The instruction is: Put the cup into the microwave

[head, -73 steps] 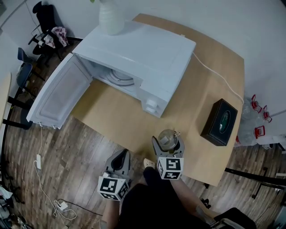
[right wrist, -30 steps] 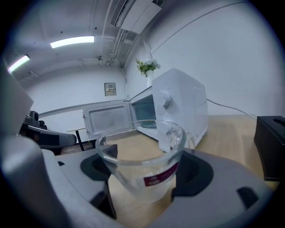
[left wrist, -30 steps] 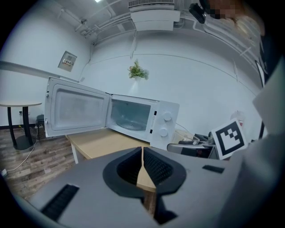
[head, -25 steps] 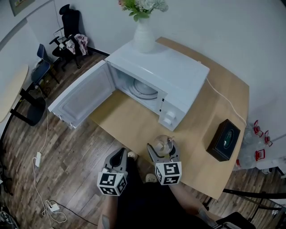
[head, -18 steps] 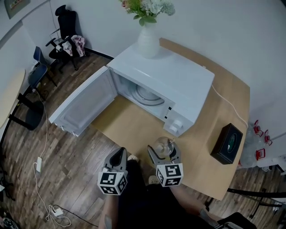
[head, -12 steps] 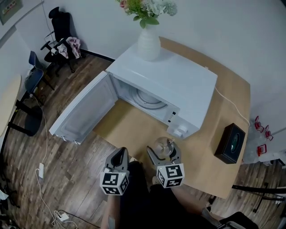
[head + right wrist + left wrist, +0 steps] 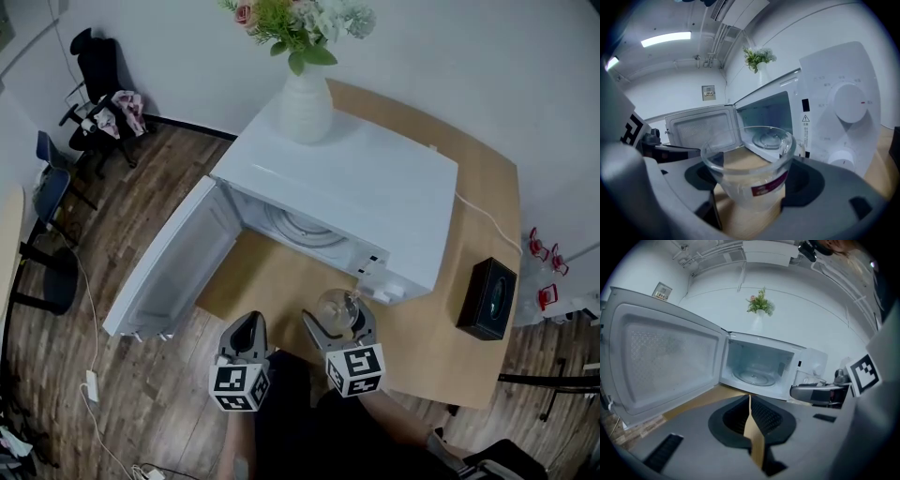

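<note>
A clear glass cup (image 7: 750, 171) with a red label sits between the jaws of my right gripper (image 7: 336, 322), which is shut on it. In the head view the cup (image 7: 336, 306) hangs over the table's near edge, just in front of the microwave's control panel. The white microwave (image 7: 356, 178) stands with its door (image 7: 169, 262) swung wide to the left, and the glass turntable (image 7: 752, 377) shows inside. My left gripper (image 7: 247, 336) is shut and empty, left of the right one, over the floor beside the table edge.
A white vase of flowers (image 7: 302, 94) stands on top of the microwave. A dark box (image 7: 489, 298) lies on the wooden table (image 7: 272, 281) at the right. A white cord (image 7: 487, 220) runs behind the microwave. Chairs (image 7: 89, 103) stand at the far left on the wood floor.
The head view has shifted, so the microwave looks nearer and more overhead. Both grippers keep their places and the cup stays held in the right one, now close to the microwave front.
</note>
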`<state>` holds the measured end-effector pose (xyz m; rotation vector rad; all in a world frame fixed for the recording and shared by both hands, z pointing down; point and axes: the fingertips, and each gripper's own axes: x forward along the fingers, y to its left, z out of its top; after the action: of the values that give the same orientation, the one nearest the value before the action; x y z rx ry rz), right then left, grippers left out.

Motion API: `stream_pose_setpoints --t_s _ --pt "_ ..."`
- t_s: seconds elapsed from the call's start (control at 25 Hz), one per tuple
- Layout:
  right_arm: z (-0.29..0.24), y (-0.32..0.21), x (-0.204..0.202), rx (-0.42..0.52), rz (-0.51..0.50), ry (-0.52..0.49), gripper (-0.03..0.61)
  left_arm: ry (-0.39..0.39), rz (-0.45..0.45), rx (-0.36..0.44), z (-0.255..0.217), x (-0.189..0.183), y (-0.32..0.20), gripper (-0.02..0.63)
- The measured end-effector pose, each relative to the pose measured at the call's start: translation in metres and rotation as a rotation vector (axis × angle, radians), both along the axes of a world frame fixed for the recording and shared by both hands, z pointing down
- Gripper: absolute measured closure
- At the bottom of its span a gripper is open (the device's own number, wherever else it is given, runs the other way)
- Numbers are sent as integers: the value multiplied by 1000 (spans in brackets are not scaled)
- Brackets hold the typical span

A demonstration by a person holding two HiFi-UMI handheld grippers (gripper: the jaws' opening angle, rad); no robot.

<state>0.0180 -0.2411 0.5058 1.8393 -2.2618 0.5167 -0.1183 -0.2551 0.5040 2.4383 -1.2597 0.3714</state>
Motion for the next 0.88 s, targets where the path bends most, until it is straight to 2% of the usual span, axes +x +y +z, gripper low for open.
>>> stream_pose_setpoints --t_s 0.44,0.88 --pt "6 -52 -11 -17 77 9 216 20 95 -13 6 -4 -65 601" --pt "8 -80 -14 -19 172 8 216 31 225 -17 8 6 -98 600"
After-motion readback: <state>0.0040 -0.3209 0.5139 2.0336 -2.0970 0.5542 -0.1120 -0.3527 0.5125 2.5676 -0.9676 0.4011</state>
